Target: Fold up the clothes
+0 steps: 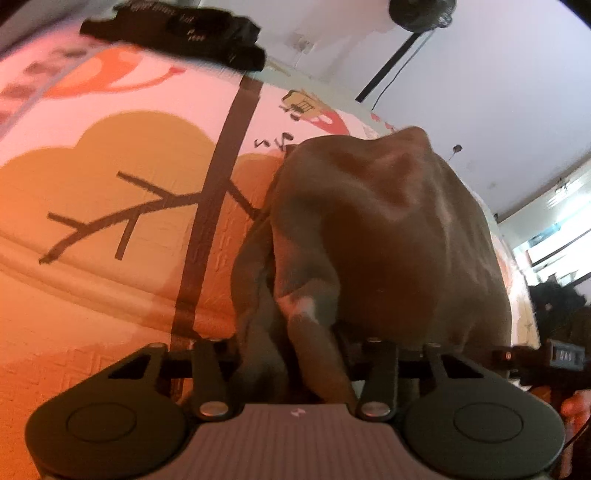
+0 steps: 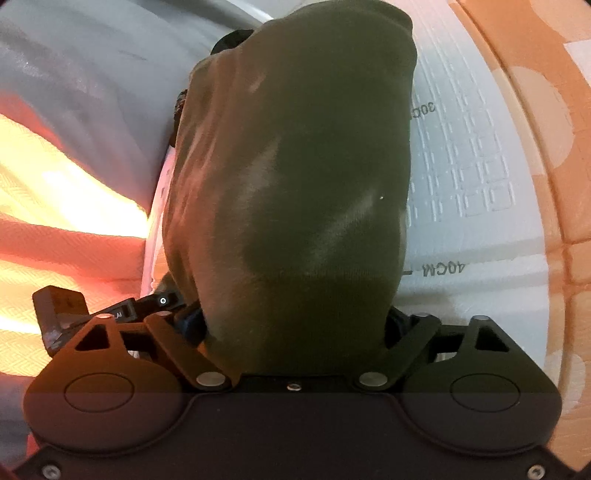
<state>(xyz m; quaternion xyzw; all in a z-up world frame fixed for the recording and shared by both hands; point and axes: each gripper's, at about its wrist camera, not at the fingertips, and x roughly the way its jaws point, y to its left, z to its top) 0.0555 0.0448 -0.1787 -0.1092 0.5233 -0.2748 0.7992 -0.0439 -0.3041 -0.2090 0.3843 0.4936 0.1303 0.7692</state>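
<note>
Garment: an olive-brown cloth garment (image 1: 388, 236), bunched and hanging in a thick lump, lifted off the patterned play mat (image 1: 110, 192); which kind of clothing it is cannot be told.
Left gripper: the left gripper (image 1: 325, 343) has cloth gathered right where its fingers meet; the fingertips are buried in the fabric, so it looks clamped on the garment, though the finger gap itself is hidden.
Right gripper: the right gripper (image 2: 295, 332) is likewise swallowed by the same cloth (image 2: 295, 184), which rises from between its fingers and fills the middle of that view; I judge it closed on the fabric.
Near the garment: in the left wrist view the mat's brown tree print (image 1: 207, 206) lies just beside the hanging cloth; in the right wrist view the embossed ruler markings of the mat (image 2: 461, 177) lie beside and behind it.
Farther from the garment: a black folded item (image 1: 177, 33) rests well apart, at the mat's far edge.
Progress: no flat panel, crease or stacked layer shows, so the garment is not lying folded now. Held in a bunch by both grippers, it fits either being carried to be spread out or being moved between folds; the pictures do not settle which.
Left to do: laying it flat and squaring the folds, as I judge.
</note>
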